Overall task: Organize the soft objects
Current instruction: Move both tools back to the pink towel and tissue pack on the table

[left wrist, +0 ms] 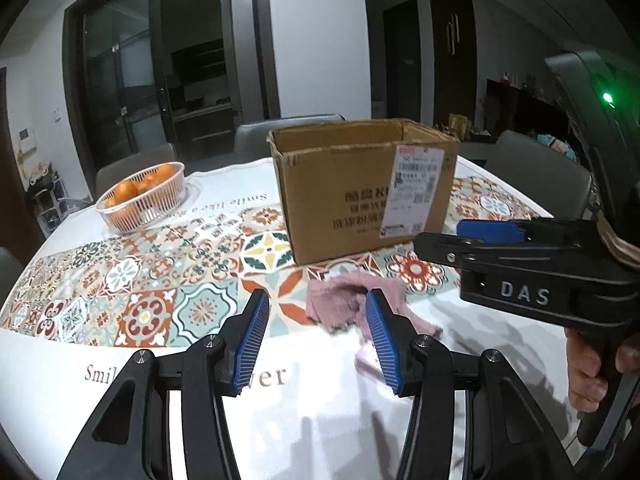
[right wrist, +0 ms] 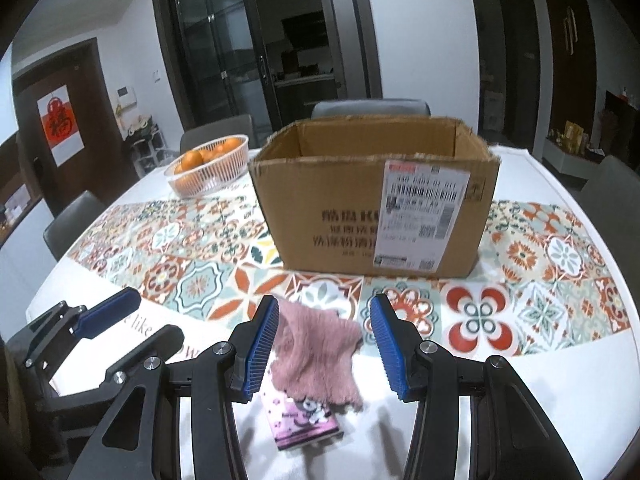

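Observation:
A pink knitted cloth lies crumpled on the table in front of an open cardboard box. It partly covers a small pink printed pack. My right gripper is open, with its blue pads on either side of the cloth, above it. My left gripper is open and empty, just left of the cloth. The box stands behind it. The right gripper's body shows at the right of the left wrist view. The left gripper's fingers show at the left of the right wrist view.
A white basket of oranges stands at the far left of the table. The tablecloth has a tiled pattern. Grey chairs surround the table.

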Available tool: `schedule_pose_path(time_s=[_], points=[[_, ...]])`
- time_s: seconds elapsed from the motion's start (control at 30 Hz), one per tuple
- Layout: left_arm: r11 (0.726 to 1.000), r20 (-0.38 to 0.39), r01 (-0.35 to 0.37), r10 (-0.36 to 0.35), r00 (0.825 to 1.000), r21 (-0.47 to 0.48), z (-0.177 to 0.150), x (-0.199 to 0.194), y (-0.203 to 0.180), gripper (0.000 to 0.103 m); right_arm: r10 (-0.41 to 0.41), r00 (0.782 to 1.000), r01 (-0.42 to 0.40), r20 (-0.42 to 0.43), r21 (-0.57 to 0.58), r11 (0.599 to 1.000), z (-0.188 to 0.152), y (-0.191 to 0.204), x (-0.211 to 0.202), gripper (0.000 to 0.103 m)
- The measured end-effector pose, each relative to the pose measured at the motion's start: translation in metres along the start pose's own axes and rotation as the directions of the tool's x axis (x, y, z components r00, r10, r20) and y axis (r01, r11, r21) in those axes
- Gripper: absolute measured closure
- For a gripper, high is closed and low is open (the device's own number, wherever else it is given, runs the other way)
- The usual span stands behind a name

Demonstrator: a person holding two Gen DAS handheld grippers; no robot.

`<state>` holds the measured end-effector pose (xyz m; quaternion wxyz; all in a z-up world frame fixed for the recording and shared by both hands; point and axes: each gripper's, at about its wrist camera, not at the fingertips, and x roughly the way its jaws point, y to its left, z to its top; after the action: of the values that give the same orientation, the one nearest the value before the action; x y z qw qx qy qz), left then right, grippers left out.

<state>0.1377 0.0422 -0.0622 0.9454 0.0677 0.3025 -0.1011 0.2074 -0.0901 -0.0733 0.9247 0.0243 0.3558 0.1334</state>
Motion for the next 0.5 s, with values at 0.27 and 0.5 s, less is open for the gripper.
schedule_pose_path(time_s=[0.27, 0.5], points=[[0.999, -0.041, 0.045, -0.044, 0.998, 0.024, -0.018, 0.008, -0.009, 0.052, 0.003, 0.999, -0.003, -0.046, -0.014, 1.0, -0.011, 0.001, 0.014, 0.054], [0.995, -0.08, 0.086, -0.083, 0.993, 0.043, -0.029, 0.02, -0.016, 0.05, 0.013, 0.996, -0.016, -0.086, -0.031, 0.999, -0.014, 0.004, 0.031, 0.054]])
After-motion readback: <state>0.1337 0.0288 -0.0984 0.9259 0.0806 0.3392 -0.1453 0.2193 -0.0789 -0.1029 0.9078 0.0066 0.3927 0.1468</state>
